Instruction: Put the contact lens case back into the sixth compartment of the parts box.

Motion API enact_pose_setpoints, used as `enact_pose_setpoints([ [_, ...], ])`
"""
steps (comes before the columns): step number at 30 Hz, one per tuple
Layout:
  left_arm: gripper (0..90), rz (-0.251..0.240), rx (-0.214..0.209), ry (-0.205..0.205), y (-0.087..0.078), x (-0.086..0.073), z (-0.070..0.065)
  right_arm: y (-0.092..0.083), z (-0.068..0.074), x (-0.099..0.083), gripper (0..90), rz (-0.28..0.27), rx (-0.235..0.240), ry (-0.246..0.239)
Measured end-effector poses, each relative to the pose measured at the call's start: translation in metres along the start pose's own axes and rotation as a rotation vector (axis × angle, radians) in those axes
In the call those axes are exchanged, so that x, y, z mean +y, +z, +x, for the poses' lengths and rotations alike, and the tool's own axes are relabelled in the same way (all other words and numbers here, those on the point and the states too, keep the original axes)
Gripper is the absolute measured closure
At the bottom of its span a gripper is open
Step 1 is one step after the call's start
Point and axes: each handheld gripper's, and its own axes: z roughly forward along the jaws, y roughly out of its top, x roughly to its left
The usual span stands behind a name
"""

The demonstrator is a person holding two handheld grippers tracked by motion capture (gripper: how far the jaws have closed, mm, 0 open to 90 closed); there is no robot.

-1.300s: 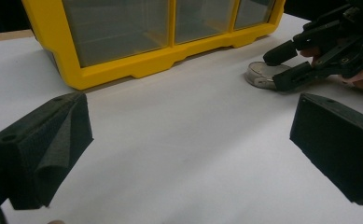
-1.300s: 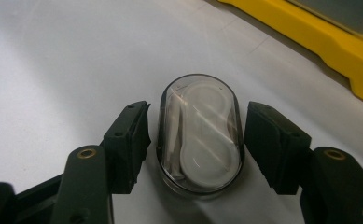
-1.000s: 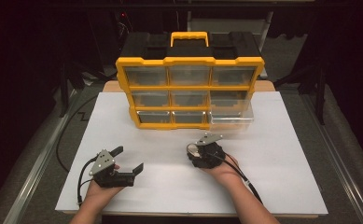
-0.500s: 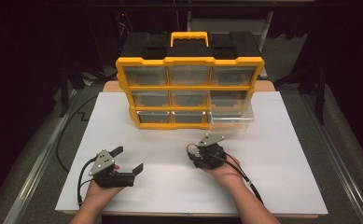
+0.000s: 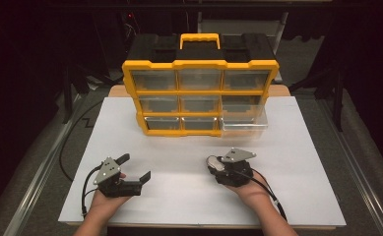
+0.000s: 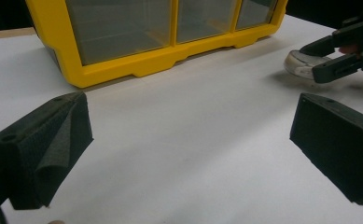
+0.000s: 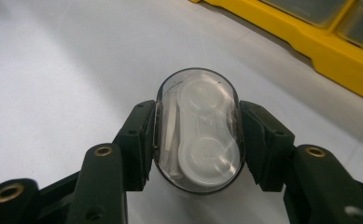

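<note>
Clear plastic catches the light between the black jaws of the right gripper (image 7: 198, 140), which clamp an oval transparent case (image 7: 198, 128) by its long sides; a white two-welled contact lens holder (image 7: 207, 133) lies inside it. In the high view the right gripper (image 5: 218, 164) sits low over the white table (image 5: 179, 196), in front of the organiser's right end and apart from it, with the case (image 5: 213, 163) at its tip pointing toward the table's middle. Behind stands a yellow-framed drawer organiser (image 5: 200, 93), three rows of three clear drawers under a black top with a yellow handle (image 5: 199, 39). Its bottom right drawer (image 5: 243, 126) is pulled out past the frame. The left gripper (image 5: 136, 167) rests near the table's front left, well apart from the right one, its jaws spread wide with nothing between them. The left gripper view looks across bare white tabletop to the organiser's lower drawers, with the clamped case (image 6: 303, 64) at its right edge.
</note>
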Motion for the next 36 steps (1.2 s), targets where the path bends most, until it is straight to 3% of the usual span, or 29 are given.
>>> enact_pose_setpoints([
  [7, 0.2, -0.001, 0.007, -0.001, 0.001, 0.0, 0.002, -0.016, -0.002, -0.013, 49.8, 0.003, 0.009, 0.007],
  [16, 0.2, -0.02, 0.018, -0.014, -0.002, 0.001, 0.004, -0.033, -0.008, -0.024, 49.7, 0.006, -0.024, -0.002],
  [21, 0.2, -0.024, 0.033, -0.019, -0.003, 0.001, 0.004, -0.046, -0.018, -0.034, 49.8, -0.005, -0.039, 0.042],
  [32, 0.2, -0.014, 0.033, -0.024, -0.001, 0.001, 0.006, -0.078, -0.037, -0.053, 49.8, -0.032, -0.09, 0.084],
  [36, 0.4, -0.012, 0.029, -0.02, -0.001, 0.001, 0.008, -0.082, -0.044, -0.059, 49.7, -0.019, -0.106, 0.096],
])
